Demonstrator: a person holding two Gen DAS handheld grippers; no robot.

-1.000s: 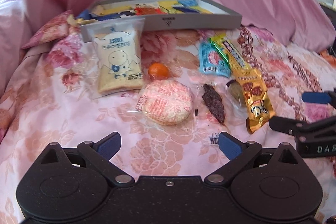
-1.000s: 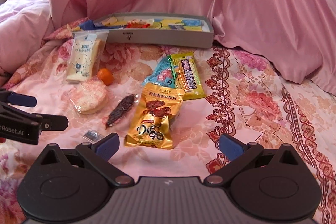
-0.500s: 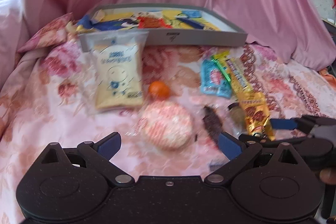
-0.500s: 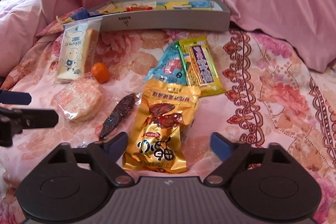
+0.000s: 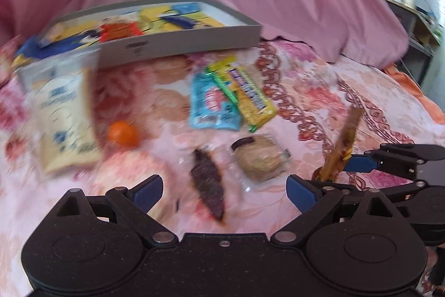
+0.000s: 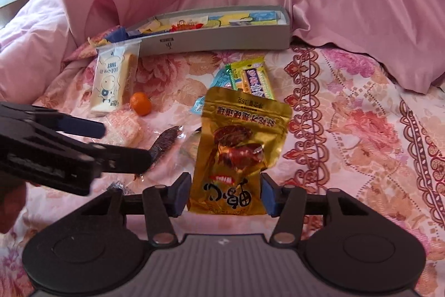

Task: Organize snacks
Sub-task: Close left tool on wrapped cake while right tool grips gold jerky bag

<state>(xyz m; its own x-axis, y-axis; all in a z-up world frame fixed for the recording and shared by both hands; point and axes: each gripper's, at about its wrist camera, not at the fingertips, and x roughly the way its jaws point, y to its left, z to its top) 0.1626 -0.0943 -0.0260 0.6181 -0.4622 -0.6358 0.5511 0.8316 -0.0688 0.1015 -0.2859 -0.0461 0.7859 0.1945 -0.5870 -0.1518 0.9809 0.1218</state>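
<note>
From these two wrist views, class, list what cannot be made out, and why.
- Toast pack print: left view, motion blur.
- Round cracker: right view, partly behind the left gripper.
- Gold pouch lower corners: right view, behind the closing right gripper pads.
- Tray contents: too foreshortened.

Right gripper [image 6: 225, 192] closing on the gold pouch [image 6: 239, 152] — lane to the tray [image 6: 222, 42] at 12 o'clock blocked by the yellow bar [image 6: 257, 82] and blue packet [image 6: 221, 80]. Left gripper [image 6: 125, 142] crowds in at 9. Bare bedspread [image 6: 361, 130] from 1 to 3 — clear pass there.
</note>
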